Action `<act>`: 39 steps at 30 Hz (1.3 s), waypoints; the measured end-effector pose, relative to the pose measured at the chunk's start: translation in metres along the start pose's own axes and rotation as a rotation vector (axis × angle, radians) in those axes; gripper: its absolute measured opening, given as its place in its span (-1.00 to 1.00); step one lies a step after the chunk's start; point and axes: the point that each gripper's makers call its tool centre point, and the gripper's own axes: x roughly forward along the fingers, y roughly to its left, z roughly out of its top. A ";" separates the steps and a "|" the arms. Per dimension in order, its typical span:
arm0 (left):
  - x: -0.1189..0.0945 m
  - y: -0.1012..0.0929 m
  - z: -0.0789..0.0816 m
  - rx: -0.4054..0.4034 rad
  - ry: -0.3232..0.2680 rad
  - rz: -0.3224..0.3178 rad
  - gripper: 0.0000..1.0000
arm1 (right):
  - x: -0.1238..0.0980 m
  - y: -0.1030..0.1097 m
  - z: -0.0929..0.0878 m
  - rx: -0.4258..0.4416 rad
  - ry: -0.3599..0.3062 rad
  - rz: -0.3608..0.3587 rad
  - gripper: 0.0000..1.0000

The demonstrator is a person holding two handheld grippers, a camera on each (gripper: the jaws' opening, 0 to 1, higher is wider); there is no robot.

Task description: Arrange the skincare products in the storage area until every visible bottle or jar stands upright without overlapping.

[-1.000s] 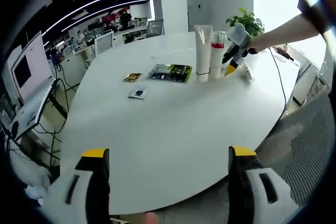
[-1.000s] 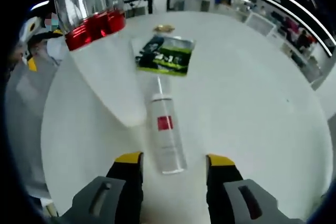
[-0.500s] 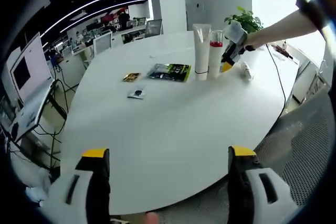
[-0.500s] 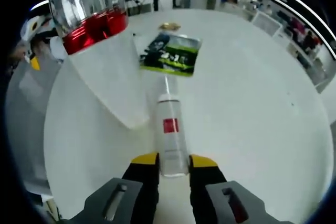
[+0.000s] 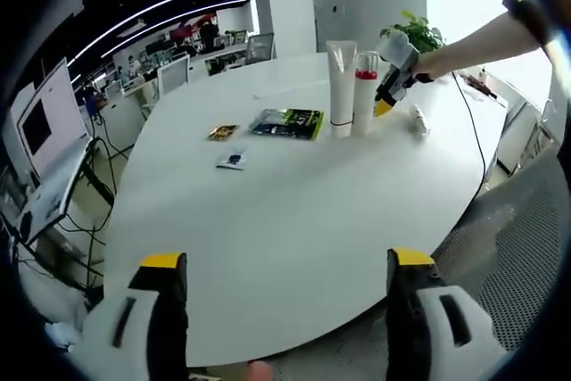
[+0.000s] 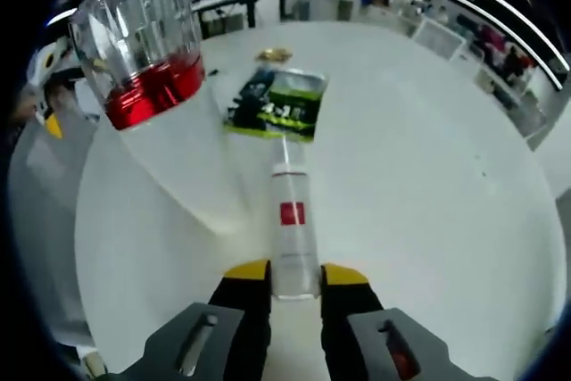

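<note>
The right gripper has closed its yellow-tipped fingers on the base of a clear spray bottle, which a second ago lay free between them, fingers spread wide. The bottle, with its red label, points away along the white worktop toward a green sachet; whether it has left the surface cannot be told. Beside it rises a white tube with a clear, red-banded cap.

From the left gripper view, the same gripper is seen across the worktop, just beside the two upright tubes; a small bottle lies flat beyond them, and two small packets sit near the sachet.

The left gripper waits at the near edge, fingers wide apart and empty.

With the grip made, the spray bottle looks ready to be stood up, clear of the tubes.
</note>
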 end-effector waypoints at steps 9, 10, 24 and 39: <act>-0.001 -0.003 0.004 0.019 -0.022 -0.007 0.76 | -0.033 -0.006 0.001 0.080 -0.076 -0.058 -0.77; -0.001 -0.003 0.005 0.021 -0.023 -0.008 0.76 | -0.038 -0.006 0.001 0.096 -0.089 -0.064 -0.77; -0.004 -0.009 0.014 0.023 -0.075 -0.046 0.76 | -0.103 0.006 -0.025 0.251 -0.220 -0.158 -0.77; -0.005 -0.019 0.015 0.033 -0.083 -0.093 0.73 | -0.159 0.032 -0.009 0.426 -0.491 -0.185 -0.77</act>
